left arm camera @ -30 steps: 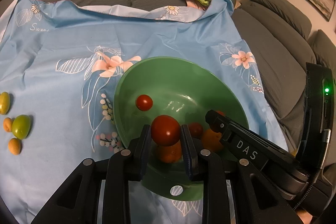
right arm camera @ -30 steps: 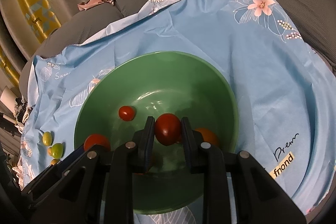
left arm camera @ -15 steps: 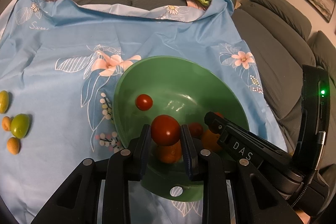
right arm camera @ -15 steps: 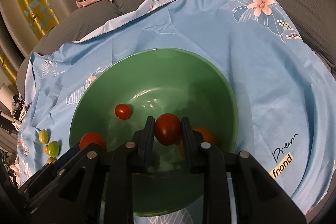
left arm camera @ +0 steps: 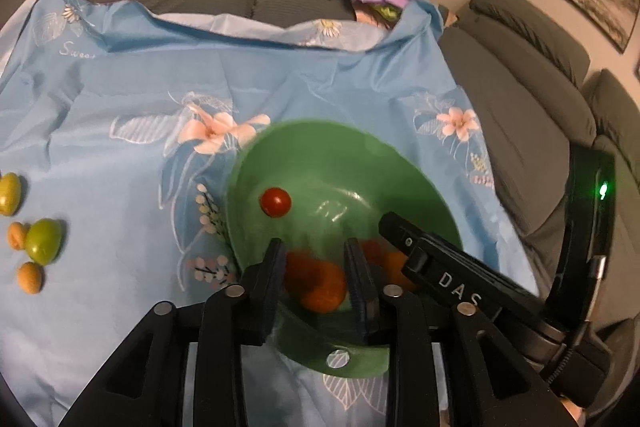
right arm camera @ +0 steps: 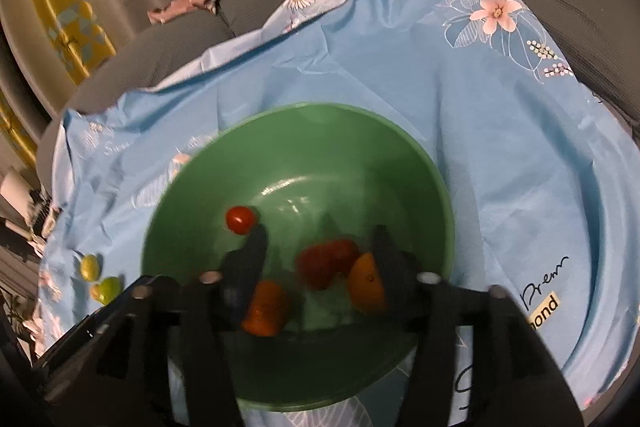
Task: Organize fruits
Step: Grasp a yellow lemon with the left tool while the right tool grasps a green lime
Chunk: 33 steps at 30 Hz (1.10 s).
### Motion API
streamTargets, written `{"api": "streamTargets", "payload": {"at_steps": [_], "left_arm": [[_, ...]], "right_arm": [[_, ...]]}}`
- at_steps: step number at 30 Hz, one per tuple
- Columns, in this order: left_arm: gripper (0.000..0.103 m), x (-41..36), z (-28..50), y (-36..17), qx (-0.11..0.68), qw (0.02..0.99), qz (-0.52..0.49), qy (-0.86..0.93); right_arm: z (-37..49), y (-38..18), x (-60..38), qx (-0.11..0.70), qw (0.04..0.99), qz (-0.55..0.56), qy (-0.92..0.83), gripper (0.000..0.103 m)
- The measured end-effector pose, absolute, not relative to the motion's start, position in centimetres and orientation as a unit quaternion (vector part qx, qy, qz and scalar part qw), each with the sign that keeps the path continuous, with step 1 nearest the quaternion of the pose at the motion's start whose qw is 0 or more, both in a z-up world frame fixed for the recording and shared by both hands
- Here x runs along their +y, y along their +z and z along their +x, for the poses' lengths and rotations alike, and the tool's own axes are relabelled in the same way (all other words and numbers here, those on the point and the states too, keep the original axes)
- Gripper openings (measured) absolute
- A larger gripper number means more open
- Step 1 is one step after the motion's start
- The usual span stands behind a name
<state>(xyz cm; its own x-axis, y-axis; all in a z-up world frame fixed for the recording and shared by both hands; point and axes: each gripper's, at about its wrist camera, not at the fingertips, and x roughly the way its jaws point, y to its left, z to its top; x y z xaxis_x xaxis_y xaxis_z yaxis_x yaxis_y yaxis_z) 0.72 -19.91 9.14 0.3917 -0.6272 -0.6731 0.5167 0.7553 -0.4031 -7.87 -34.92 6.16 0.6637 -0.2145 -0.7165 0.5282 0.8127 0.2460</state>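
Left gripper [left arm camera: 316,277]: jaws were just opening, tomato dropping clear.
Right gripper [right arm camera: 320,259]: spread wide, tomato [right arm camera: 320,265] freed.
Tomatoes: inside bowl [right arm camera: 304,131].
Advice: lift straight up, avoiding the rim.

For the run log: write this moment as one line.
left gripper: jaws just opening, over green bowl | right gripper: jaws just opening, red tomatoes dropped in bowl | four fruits left on cloth

A green bowl [right arm camera: 304,131] at lower centre holds red tomatoes [right arm camera: 326,263] and orange fruits [right arm camera: 266,309]; small green and yellow fruits [left arm camera: 42,241] lie at left on the cloth
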Motion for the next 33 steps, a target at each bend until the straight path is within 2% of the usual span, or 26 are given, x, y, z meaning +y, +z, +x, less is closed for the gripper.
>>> {"api": "streamTargets", "payload": {"at_steps": [2, 8, 11, 14, 24, 30, 33], "left_arm": [[0.04, -19.0, 0.9, 9.9, 0.425, 0.835, -0.076, -0.34], [0.041, -15.0, 1.4, 12.1, 0.413, 0.85, -0.089, -0.315], [0.046, -12.3, 1.8, 13.3, 0.393, 0.872, -0.08, -0.282], [0.047, -8.2, 2.6, 13.6, 0.374, 0.894, -0.096, -0.226], [0.047, -0.2, 7.9, 7.5, 0.461, 0.87, -0.127, -0.116], [0.047, 2.2, 10.2, 5.1, 0.482, 0.851, -0.184, -0.101], [0.047, 2.8, 11.6, 4.6, 0.483, 0.85, -0.196, -0.08]], "right_arm": [[-7.9, 6.6, -34.5, 0.347, 0.888, 0.215, -0.21, 0.057], [-7.6, 7.2, -33.4, 0.34, 0.897, 0.217, -0.183, 0.057], [-7.3, 8.1, -31.8, 0.333, 0.908, 0.201, -0.155, 0.057], [-6.6, 8.7, -29.5, 0.328, 0.919, 0.184, -0.12, 0.057], [-1.3, 7.6, -18.7, 0.372, 0.922, 0.093, 0.041, 0.056], [4.4, 4.0, -15.7, 0.447, 0.877, 0.129, 0.118, 0.055], [6.0, 2.4, -13.5, 0.463, 0.871, 0.1, 0.131, 0.054]]}}
